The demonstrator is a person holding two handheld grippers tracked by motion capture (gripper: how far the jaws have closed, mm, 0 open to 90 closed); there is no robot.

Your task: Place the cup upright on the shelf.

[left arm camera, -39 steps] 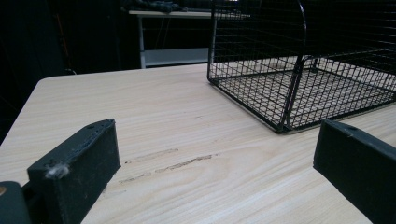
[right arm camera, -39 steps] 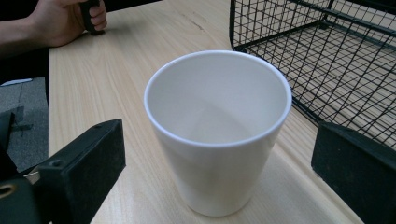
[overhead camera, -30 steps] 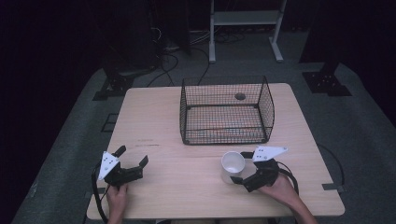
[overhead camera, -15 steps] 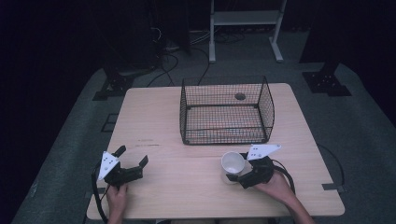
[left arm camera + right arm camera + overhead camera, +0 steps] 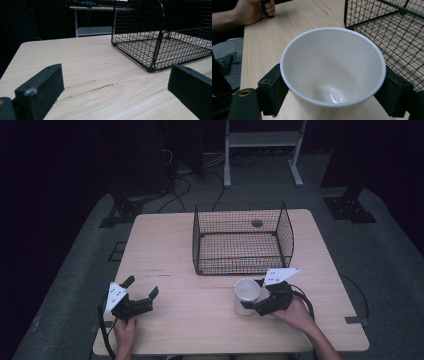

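My right claw has just closed on the white cup beside the basket; my left claw stands wide.

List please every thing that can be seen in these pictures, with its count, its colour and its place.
cup: one, white, empty, upright on the table in front of the basket, between the right gripper's jaws.
wire basket: one, black, empty, on the far middle of the table.
table: one, light wood, a round hole near its far edge.
shelf frame: one, white, on the floor beyond the table.
stand feet: two, black, on the grey floor at the table's far corners.
left gripper: one, black, jaws open, near the table's front left.
right gripper: one, black, jaws have just closed on the cup.
hands: two, each holding a gripper.
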